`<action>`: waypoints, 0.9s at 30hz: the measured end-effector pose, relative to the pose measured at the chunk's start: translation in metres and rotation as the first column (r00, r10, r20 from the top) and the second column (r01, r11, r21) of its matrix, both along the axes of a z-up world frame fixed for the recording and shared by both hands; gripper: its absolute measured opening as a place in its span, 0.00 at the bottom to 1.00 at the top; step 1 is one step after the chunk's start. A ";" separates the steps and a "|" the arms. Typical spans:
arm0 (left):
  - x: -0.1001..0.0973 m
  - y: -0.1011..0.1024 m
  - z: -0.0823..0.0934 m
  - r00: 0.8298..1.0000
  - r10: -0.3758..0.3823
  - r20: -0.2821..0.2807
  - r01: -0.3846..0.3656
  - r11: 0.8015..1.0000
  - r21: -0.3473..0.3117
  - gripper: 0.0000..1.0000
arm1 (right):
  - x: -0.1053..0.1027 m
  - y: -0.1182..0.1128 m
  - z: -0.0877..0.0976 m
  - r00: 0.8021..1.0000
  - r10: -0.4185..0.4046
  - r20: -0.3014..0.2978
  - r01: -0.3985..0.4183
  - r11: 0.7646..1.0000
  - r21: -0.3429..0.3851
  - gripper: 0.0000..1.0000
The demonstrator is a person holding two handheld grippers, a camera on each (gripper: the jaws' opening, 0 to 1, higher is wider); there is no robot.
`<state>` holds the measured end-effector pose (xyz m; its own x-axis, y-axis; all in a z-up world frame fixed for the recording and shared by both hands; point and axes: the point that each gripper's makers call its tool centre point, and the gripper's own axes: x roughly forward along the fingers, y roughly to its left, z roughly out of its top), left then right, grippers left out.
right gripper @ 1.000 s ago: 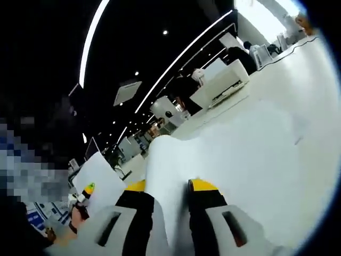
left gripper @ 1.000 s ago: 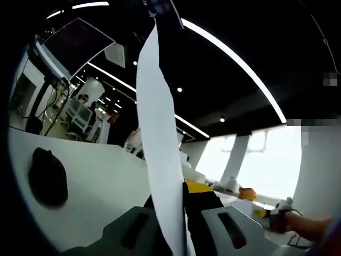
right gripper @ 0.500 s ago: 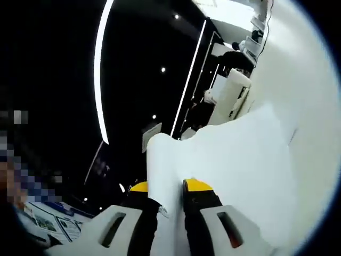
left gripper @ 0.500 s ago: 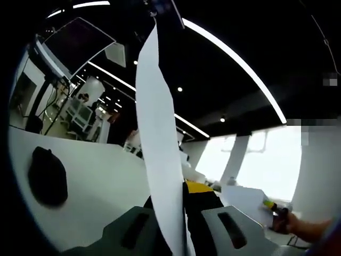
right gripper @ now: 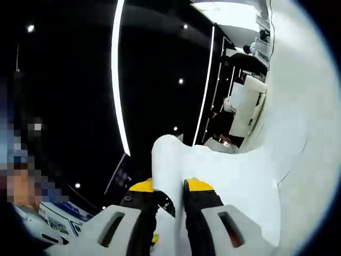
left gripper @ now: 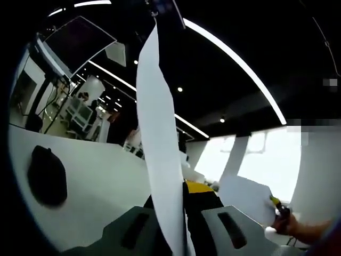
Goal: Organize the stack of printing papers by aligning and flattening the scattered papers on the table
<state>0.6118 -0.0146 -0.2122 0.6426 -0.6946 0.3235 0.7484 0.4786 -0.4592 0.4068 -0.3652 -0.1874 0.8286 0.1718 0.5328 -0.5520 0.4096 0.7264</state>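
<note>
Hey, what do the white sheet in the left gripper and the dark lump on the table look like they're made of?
The white sheet looks like thin matte printing paper: it stands edge-on and curves between the left gripper jaws. The dark lump looks like soft matte black fabric or foam, though that is uncertain. The table looks smooth, white and faintly glossy, probably laminate.

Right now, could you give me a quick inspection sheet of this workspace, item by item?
Surface: white table, bare where visible.
Job's things: one paper sheet held upright, edge-on, in the left gripper; another sheet held in the right gripper, also visible in the left gripper view.
Clutter: a dark rounded object resting on the table, too unclear to name.
Grippers: both shut on paper.
Cables: nothing seen.
Surroundings: dark ceiling with strip lights, bright window, white furniture in the background.
</note>
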 end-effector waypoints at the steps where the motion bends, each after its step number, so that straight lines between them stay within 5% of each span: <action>1: 0.000 0.000 0.000 1.000 0.000 0.000 0.000 1.000 0.000 0.06 | -0.001 0.000 0.001 1.000 0.005 0.005 -0.005 1.000 -0.001 0.15; 12: 0.001 -0.001 -0.001 1.000 -0.002 -0.004 0.002 1.000 0.002 0.06 | -0.010 -0.011 0.015 0.995 0.016 0.095 -0.021 0.999 0.049 0.10; 27: 0.000 -0.001 -0.001 1.000 -0.002 -0.005 0.002 1.000 -0.002 0.06 | -0.011 0.004 0.014 0.996 0.013 0.088 -0.016 0.999 0.033 0.08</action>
